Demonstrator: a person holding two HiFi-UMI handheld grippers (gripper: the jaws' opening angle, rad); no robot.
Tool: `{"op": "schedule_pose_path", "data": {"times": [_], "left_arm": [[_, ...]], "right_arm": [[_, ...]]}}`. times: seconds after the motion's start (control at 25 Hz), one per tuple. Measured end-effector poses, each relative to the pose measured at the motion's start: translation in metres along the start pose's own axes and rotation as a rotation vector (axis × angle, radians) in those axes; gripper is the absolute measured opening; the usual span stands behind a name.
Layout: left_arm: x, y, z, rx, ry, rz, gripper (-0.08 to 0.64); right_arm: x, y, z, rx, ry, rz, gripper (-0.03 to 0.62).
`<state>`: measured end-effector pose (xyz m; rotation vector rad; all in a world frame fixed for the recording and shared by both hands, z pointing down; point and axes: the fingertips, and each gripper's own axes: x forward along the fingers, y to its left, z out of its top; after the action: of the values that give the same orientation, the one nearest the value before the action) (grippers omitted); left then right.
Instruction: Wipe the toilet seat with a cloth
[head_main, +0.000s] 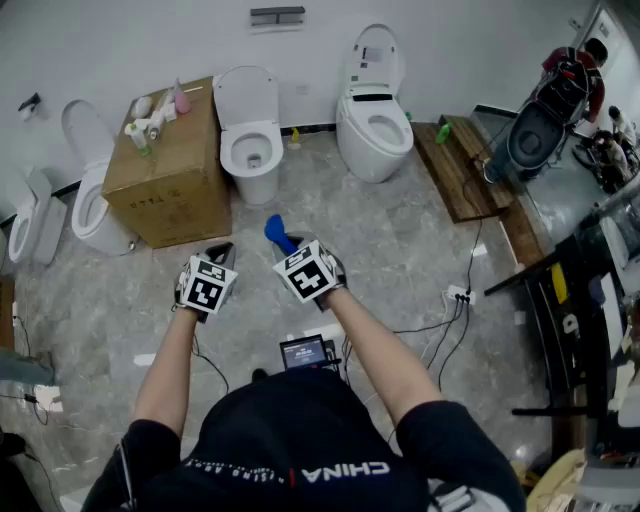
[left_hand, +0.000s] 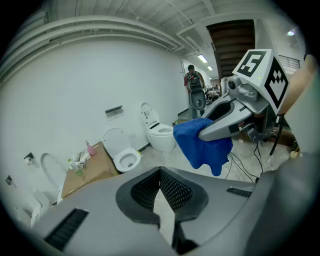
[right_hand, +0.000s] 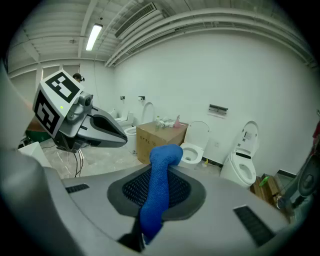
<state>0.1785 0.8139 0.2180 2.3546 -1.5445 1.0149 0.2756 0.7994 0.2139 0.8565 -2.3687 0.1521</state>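
Your right gripper (head_main: 290, 248) clamps the blue cloth (head_main: 274, 229) | your left gripper (head_main: 222, 252) is closed, empty | toilet (head_main: 251, 148) by the cardboard box (head_main: 175, 190) stands well ahead.

Marble floor (head_main: 400, 250): toilets (head_main: 250, 150), cardboard box (head_main: 170, 185), wooden pallet (head_main: 455, 175), power strip (head_main: 460, 295).

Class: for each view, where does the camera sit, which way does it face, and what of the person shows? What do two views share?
Head view: on the head, facing steeply down at floor and box; arms, torso, left hand-held gripper and right hand-held gripper show.
Left gripper view: on the left hand-held gripper, along its shut, empty jaws towards the box; right hand-held gripper shows.
Right gripper view: on the right hand-held gripper, along jaws shut on the cloth, towards the box; left hand-held gripper shows.
Shared: the box.
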Motion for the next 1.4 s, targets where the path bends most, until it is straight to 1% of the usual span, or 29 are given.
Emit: {"op": "schedule_pose_path", "data": {"times": [0.2,0.4,0.68,0.96,1.24,1.4], "left_arm": [[-0.001,0.003,0.002,-0.006,-0.008,0.007,0.012],[0.000,0.000,0.001,-0.001,-0.006,0.006,0.012],[0.002,-0.003,0.002,-0.011,-0.009,0.007,0.012],[0.005,-0.001,-0.002,-0.018,-0.002,0.004,0.012],[0.017,-0.006,0.002,-0.027,0.010,0.004,0.012],[0.032,-0.014,0.008,-0.030,0.020,0.016,0.012]], "right_arm": [[0.001,-0.003,0.004,-0.002,-0.010,-0.015,0.052],[0.000,-0.003,0.000,0.002,-0.006,-0.020,0.052],[-0.002,-0.003,-0.005,0.035,-0.008,-0.008,0.052],[0.000,-0.002,-0.006,0.032,-0.006,-0.005,0.052],[0.001,-0.012,-0.015,0.048,0.000,0.011,0.052],[0.002,-0.028,-0.028,0.040,0.010,0.023,0.052]]}}
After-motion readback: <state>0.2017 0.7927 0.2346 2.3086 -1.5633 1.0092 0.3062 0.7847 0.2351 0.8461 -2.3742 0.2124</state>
